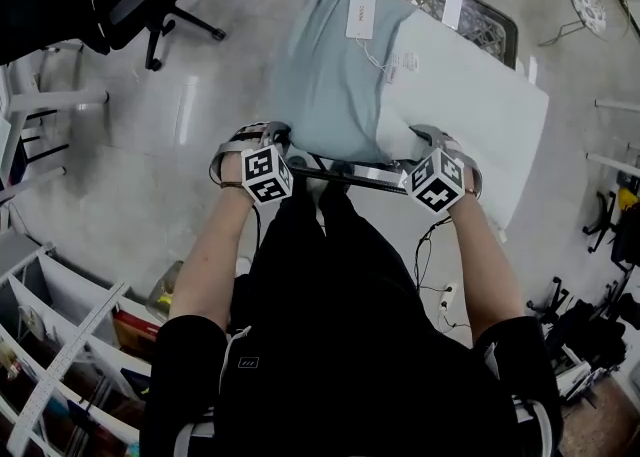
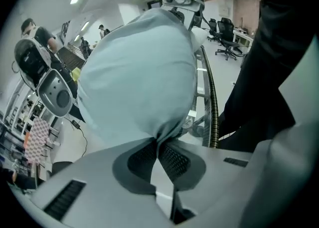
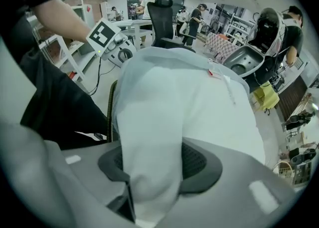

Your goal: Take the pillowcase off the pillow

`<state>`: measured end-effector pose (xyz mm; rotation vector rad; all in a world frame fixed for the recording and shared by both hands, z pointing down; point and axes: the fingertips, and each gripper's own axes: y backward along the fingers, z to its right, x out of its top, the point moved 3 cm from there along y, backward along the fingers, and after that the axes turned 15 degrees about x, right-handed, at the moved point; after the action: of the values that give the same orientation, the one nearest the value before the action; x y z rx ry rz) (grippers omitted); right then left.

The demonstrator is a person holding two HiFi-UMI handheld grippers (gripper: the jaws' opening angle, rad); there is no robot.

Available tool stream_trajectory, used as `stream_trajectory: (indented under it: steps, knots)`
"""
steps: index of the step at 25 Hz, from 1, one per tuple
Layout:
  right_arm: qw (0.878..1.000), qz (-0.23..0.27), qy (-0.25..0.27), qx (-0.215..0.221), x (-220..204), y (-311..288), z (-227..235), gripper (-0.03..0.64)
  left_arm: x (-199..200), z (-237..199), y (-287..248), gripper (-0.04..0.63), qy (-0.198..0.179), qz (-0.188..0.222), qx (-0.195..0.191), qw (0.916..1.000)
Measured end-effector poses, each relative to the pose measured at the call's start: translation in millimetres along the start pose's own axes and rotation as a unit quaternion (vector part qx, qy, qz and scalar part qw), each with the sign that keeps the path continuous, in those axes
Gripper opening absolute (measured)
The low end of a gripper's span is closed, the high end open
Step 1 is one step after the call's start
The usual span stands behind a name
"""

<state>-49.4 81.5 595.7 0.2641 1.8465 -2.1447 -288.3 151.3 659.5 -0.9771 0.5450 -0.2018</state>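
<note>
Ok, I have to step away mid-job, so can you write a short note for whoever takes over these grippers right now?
Left gripper: shut on a pinch of the blue pillowcase at its near edge.
Right gripper: shut on the near end of the bare white pillow.
Things: the pillow lies on the table; the pillowcase covers its left part, the right part is bare.
Done: pillowcase partly off.
Left: probably hold the pillow with the right and draw the pillowcase away to the left until it comes free.

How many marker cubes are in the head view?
2. One cube is on the left claw, by the pillowcase; the other on the right claw, by the pillow. None seems hidden.
</note>
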Motion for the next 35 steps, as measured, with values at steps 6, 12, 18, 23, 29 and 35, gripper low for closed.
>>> stream_trajectory:
  steps: [6, 12, 18, 23, 29, 35]
  knots:
    - [0.999, 0.015, -0.013, 0.047, 8.7, 50.7, 12.4, 0.225, -11.5, -61.9, 26.6, 0.012, -0.023, -0.02, 0.059, 0.9978]
    - [0.996, 0.036, -0.027, 0.079, 8.2, 87.7, 23.9, 0.224, -21.8, -142.2, 65.5, 0.012, -0.024, -0.031, 0.126, 0.9912]
    - [0.994, 0.053, -0.034, 0.088, 4.6, 103.9, 29.4, 0.225, -9.7, -200.2, 88.0, 0.012, -0.015, -0.021, 0.178, 0.9837]
    - [0.993, 0.06, -0.039, 0.094, -4.2, 108.6, 28.7, 0.225, -10.0, -250.8, 106.3, 0.011, 0.0, -0.022, 0.223, 0.9745]
    - [0.993, 0.033, -0.041, 0.105, -31.3, 91.9, 10.6, 0.227, -2.3, -303.6, 137.2, 0.011, 0.015, -0.009, 0.269, 0.963]
    - [0.994, 0.013, -0.046, 0.1, -39.4, 64.4, -7.6, 0.227, 12.3, -325.9, 155.9, 0.011, 0.034, 0.02, 0.299, 0.9535]
